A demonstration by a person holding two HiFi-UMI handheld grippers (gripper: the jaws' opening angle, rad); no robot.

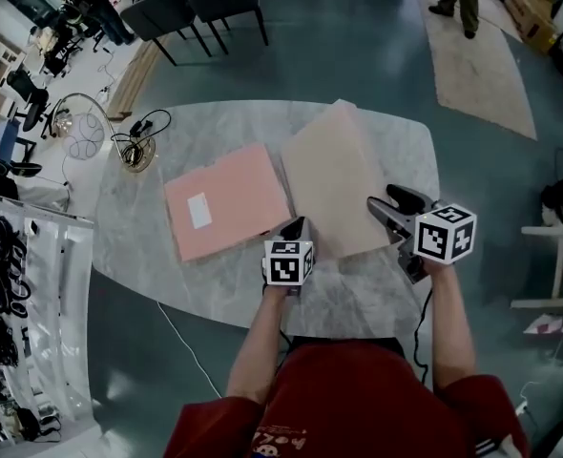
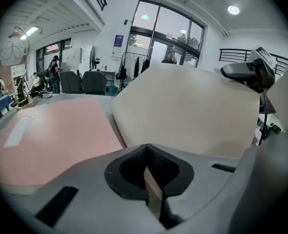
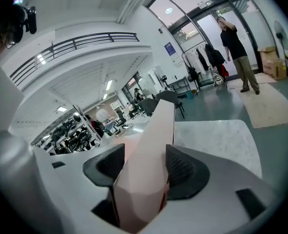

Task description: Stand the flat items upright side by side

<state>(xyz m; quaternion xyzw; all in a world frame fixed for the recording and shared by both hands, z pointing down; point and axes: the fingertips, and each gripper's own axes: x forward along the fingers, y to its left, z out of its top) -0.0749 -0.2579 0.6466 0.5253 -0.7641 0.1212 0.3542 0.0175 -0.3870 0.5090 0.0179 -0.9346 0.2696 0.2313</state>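
**Open hall, brightly lit**

A grey-green floor point(image 1: 339, 46) is seen, with a pale rug point(image 1: 477, 65) laid on it. Dark chairs point(image 1: 196, 3) are set beyond a marble table point(image 1: 205, 132). Tall windows point(image 2: 168, 35), ceiling lights point(image 2: 233, 9) and a railed balcony point(image 3: 80, 45) are shown.

**Counter** point(image 1: 377, 299): smooth stone-look top, pale with grey veining. **Pink board** point(image 1: 226, 203): matt card with a white paper label point(image 1: 199, 211). **Beige board** point(image 1: 331, 184): matt card, uncoated in look. **Left hand-held gripper** point(image 2: 146, 165) and **right hand-held gripper** point(image 3: 141, 165): matt grey plastic shells; black pads point(image 3: 183, 172), ribbed and rubbery in look. **Floor** point(image 1: 358, 46): smooth, faintly glossy. **Sleeve** point(image 1: 224, 429): red cloth.
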